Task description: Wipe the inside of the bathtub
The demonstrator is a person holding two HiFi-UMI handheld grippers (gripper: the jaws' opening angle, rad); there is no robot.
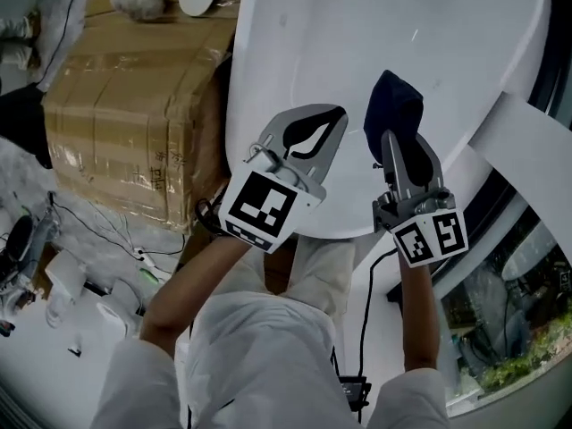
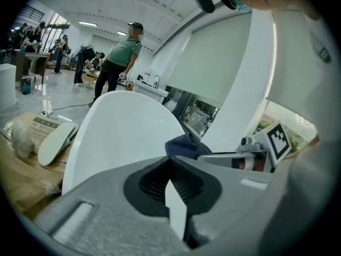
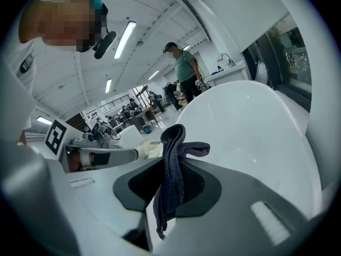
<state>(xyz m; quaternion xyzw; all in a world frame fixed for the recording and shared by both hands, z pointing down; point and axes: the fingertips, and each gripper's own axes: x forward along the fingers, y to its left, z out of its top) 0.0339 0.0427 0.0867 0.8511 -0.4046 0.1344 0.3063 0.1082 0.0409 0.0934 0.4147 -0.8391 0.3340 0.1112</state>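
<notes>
Both forearms reach forward over the bathtub [image 1: 357, 34] (its far end is cut off). The right tongs [image 1: 394, 141] pinch a dark cloth [image 1: 393, 105] over its near end; the left tongs [image 1: 332, 119] are closed, empty.

Pale floor [image 1: 54, 382] — a taped cardboard box [image 1: 134, 123] stands just beside the white bathtub [image 1: 357, 61]; thin cables [image 1: 85, 224] trail across it.

Bathtub [image 1: 375, 34] far end cut off at pic's top.
</notes>
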